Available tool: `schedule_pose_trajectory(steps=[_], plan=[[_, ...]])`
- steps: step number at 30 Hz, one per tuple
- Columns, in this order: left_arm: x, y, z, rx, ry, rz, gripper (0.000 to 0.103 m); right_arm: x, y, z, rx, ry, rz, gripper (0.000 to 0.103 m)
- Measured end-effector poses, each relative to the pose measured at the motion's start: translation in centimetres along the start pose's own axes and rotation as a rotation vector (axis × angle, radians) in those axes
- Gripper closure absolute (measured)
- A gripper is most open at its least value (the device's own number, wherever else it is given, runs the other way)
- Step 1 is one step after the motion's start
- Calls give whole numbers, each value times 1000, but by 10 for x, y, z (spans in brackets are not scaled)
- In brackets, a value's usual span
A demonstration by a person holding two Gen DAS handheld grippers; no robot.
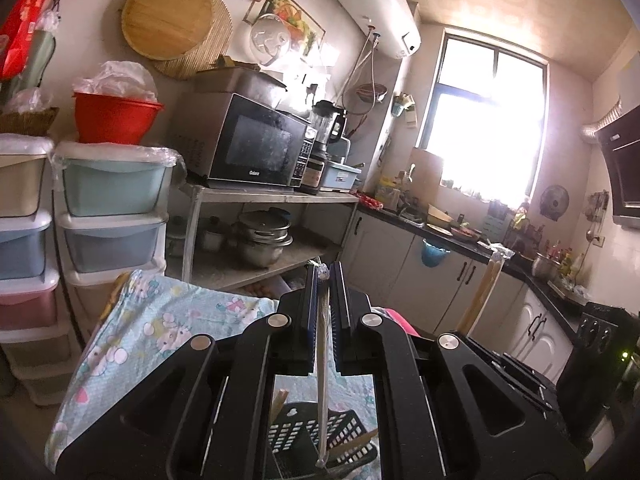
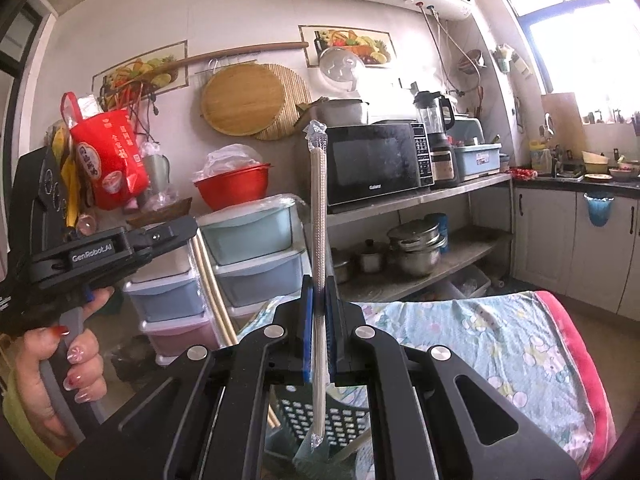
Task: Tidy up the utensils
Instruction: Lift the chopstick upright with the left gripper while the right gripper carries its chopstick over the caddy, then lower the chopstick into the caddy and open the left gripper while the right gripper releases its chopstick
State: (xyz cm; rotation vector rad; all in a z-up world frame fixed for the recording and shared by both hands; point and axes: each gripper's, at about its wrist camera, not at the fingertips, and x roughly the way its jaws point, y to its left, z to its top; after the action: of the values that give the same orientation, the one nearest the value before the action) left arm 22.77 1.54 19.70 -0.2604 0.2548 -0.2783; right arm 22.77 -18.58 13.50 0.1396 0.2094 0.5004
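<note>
Right gripper [image 2: 319, 312] has its blue-padded jaws clamped on a wrapped pair of chopsticks [image 2: 319, 216], pinched low on the shaft; the pair stands nearly upright, its sealed clear wrapper top sticking well above the jaws and its lower end hanging just over a black perforated basket [image 2: 320, 420] directly below the gripper. Left gripper [image 1: 325, 312] is likewise closed tight on a second wrapped chopstick pair [image 1: 323, 384], seen edge-on as a thin strip between the pads, the wrapper tail reaching down to the same basket [image 1: 344, 436]; loose wooden chopsticks [image 1: 352, 444] lie tilted inside it. The basket sits on a table covered by a light blue cartoon-print cloth [image 2: 500, 340] with a pink edge on the right side. In the right wrist view, the left gripper [image 2: 188, 226] shows side-on at the left, held by a hand [image 2: 60, 364] with painted nails, its chopstick pair [image 2: 212, 280] slanting down from the closed jaws. In the left wrist view, the right gripper's pair [image 1: 486, 292] shows as a pale stick rising at the right. Beyond the table, stacked pastel drawer bins [image 2: 256, 248] stand at the left with a red bowl [image 2: 234, 186] on top. Behind them, a metal shelf carries a black microwave [image 2: 376, 162] and a blender [image 2: 434, 128]; steel pots [image 2: 414, 248] sit on its lower tier. Round wooden board [image 2: 242, 98] hangs on the far wall, white water heater [image 1: 376, 4] above, bright window [image 1: 484, 120] over the far counter.
</note>
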Motion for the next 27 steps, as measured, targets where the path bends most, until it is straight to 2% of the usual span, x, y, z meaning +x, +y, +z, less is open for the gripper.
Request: schedule_pose_trajectory(steps=[12,27], plan=[[25,12,-23,-15,41,20,100,30,-7,-18,13,26,-28,97],[51,20,-53,-15,113,32,99,57,-17,-47,35,99,-45,97]])
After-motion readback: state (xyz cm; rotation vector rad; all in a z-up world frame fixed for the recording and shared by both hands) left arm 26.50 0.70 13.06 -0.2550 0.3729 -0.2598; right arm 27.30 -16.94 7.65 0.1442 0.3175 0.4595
